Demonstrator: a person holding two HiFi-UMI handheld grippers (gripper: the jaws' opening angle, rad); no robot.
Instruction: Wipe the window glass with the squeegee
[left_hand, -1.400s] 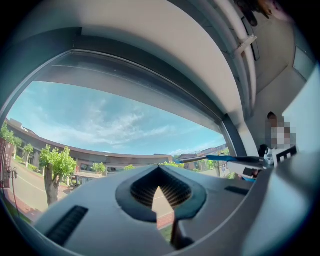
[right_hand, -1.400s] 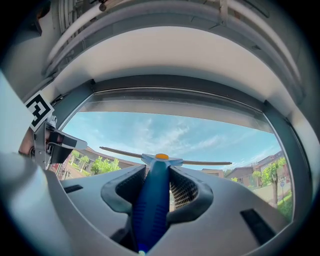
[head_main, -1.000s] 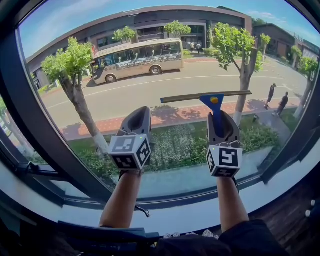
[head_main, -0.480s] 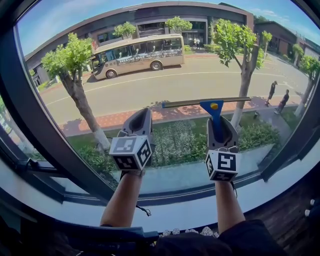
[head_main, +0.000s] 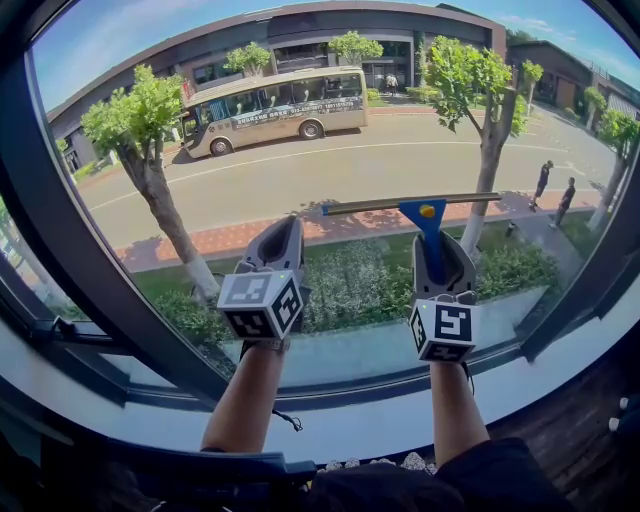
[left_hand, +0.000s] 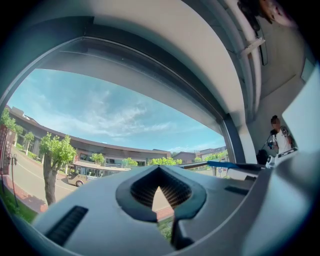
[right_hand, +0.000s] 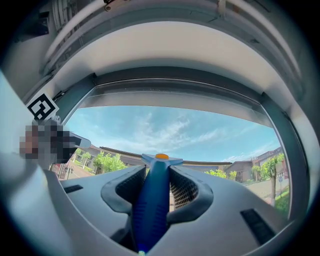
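Right gripper: raised toward the window, jaws clamped on the squeegee's blue handle, which runs straight up between them.
Squeegee: handle upright with an orange spot near its top; the long blade sits across the top, nearly level, its left end a little lower.
Squeegee position: in front of the window glass, in its lower middle part, above the right gripper; whether the blade touches the pane cannot be told.
Left gripper: held up beside the right one, left of the blade and apart from it; jaws together with nothing between them.
Window frame: dark, curving round the pane.
Outside: a beige bus on the road, trees, two people on the pavement at right.
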